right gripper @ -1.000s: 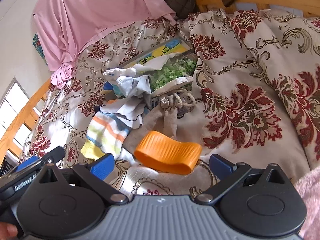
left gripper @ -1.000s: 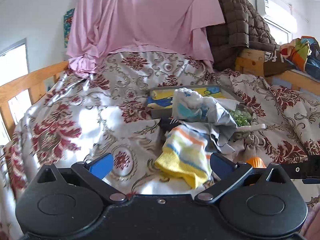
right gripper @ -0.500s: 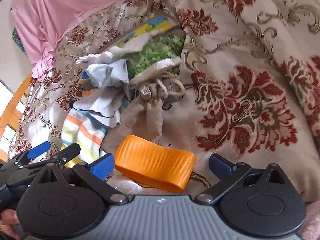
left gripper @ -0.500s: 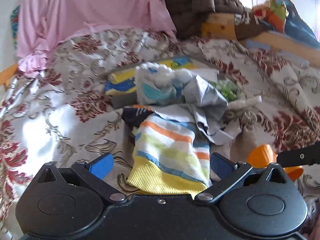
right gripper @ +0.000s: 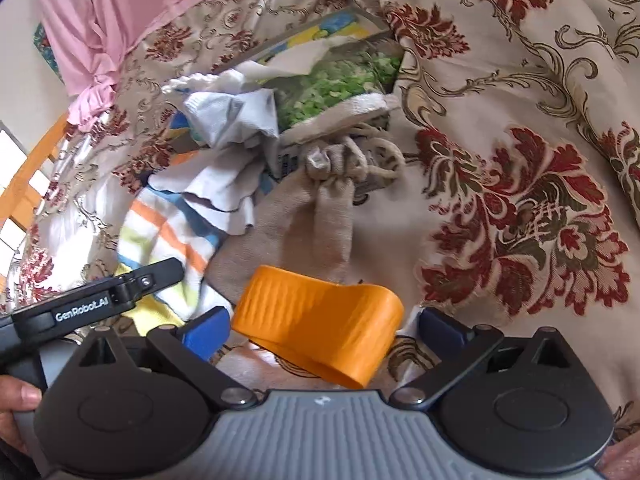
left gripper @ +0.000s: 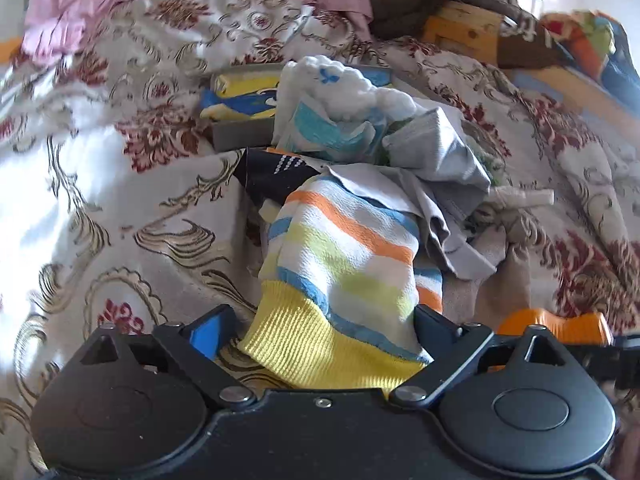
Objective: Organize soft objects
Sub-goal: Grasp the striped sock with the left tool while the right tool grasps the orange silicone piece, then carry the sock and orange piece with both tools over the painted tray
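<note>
A striped sock with a yellow cuff (left gripper: 340,280) lies on the floral bedspread; it also shows in the right wrist view (right gripper: 160,240). My left gripper (left gripper: 320,332) is open with the sock's cuff between its fingers. An orange ribbed band (right gripper: 320,316) lies between the fingers of my open right gripper (right gripper: 320,328); it also shows in the left wrist view (left gripper: 556,322). Behind them is a heap of soft things: a grey cloth (left gripper: 436,152), a white and teal sock (left gripper: 340,112) and a beige drawstring bag (right gripper: 332,184).
A shallow box (left gripper: 240,132) with a yellow and blue lining and a green patterned cloth (right gripper: 332,84) sits behind the heap. Pink fabric (right gripper: 120,8) hangs at the back. A wooden bed frame (left gripper: 464,32) and a brown quilt stand at the back right.
Both grippers have moved forward and down. The sock's cuff now sits between my left fingers, and the orange band sits between my right fingers.
</note>
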`<act>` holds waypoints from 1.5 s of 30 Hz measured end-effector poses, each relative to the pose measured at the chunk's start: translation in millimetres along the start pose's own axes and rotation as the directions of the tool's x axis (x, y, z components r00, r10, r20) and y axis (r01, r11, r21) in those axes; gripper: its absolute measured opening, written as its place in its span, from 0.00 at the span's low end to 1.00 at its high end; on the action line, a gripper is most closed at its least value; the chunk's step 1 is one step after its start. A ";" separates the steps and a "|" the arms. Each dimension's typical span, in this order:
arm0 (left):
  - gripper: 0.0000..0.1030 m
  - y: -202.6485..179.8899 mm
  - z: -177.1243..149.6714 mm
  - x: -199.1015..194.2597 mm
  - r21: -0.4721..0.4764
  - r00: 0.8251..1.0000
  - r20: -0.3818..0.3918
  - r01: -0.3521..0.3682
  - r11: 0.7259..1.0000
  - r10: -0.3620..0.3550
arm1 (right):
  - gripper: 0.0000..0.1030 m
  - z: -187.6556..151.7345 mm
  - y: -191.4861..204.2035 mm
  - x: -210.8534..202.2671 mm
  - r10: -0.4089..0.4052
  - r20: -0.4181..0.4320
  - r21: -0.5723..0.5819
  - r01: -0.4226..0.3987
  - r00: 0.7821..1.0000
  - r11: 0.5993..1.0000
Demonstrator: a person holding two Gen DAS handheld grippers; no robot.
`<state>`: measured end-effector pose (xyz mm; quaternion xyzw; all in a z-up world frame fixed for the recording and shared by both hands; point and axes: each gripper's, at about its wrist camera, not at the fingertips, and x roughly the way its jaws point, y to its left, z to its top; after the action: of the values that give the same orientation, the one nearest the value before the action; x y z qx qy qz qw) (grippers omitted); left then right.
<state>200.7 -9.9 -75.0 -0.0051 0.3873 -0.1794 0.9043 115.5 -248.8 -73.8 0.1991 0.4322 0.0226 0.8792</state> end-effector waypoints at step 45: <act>0.13 -15.7 -23.0 -85.7 0.224 1.000 0.020 -0.001 0.975 -0.003 | 0.15 -20.8 41.7 -30.3 0.043 0.138 -0.271 -0.004 0.990 0.963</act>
<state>125.1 6.5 -28.9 0.0947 0.3556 -0.2223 0.9029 86.1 -210.1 -47.1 0.0837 0.3588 0.0773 0.9264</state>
